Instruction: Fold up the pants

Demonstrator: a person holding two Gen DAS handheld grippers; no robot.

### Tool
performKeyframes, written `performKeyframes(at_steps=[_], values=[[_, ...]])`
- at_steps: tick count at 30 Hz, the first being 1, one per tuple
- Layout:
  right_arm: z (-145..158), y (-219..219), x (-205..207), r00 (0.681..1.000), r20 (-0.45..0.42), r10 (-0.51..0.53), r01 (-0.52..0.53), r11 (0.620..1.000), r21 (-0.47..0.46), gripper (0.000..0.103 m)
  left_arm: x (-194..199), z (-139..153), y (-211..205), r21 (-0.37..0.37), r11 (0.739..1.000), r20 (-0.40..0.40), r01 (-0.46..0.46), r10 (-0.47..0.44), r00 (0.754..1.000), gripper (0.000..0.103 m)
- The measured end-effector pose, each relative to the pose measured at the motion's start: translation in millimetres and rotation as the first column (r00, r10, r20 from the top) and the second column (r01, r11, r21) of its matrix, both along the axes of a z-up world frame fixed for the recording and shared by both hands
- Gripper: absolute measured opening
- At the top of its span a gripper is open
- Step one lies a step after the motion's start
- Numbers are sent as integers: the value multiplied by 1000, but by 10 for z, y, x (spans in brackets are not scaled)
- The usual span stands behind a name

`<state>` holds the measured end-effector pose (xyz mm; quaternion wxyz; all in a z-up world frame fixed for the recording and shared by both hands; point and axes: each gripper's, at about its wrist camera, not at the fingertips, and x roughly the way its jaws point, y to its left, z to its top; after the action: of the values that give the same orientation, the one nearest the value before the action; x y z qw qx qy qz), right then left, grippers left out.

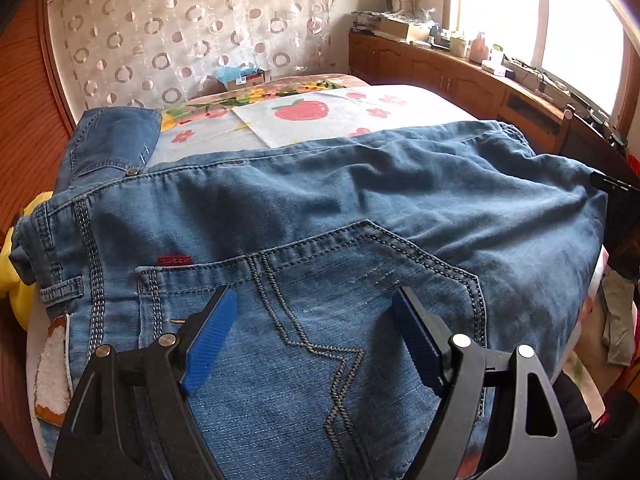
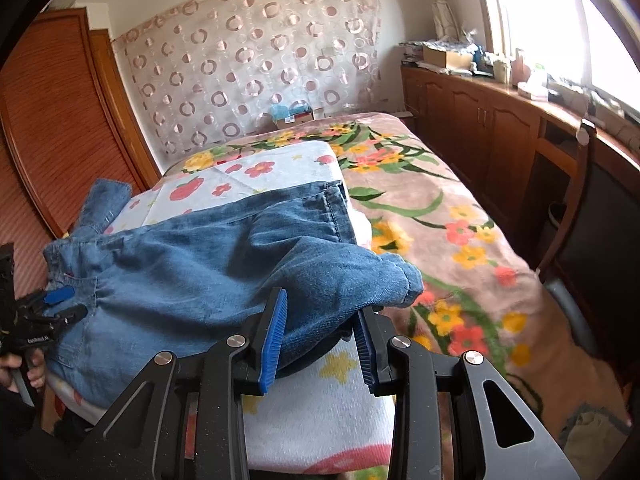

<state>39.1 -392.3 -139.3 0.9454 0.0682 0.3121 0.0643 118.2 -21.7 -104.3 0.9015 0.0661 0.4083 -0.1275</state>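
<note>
the pants (image 2: 208,256) lie bunched on a towel (image 2: 320,408) on the bed (image 2: 460,240), the right tool (image 2: 320,332) grasping their folded edge, the left tool (image 1: 312,320) released above a back pocket (image 1: 320,340).

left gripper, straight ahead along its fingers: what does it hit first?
Most likely the jeans: the open left gripper points down at the stitched back pocket, with nothing between. How far above the denim it sits is unclear.
</note>
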Motion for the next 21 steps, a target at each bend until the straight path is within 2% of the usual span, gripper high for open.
performKeyframes(at_steps=[8,15,21], values=[[33,-17,15,1000,13,7,-7,1000,6,34,-34,-15,16,-6,1000,8,-12,12,1000,81],[199,118,16,996,83,43,-41,999,-24,10,-45,91,75,-49,999,-10,-4,3,1000,81],[413,394,47,983,134,123,-117,992,-46,6,-141,246,199,-56,998,19,-27,28,999,81]])
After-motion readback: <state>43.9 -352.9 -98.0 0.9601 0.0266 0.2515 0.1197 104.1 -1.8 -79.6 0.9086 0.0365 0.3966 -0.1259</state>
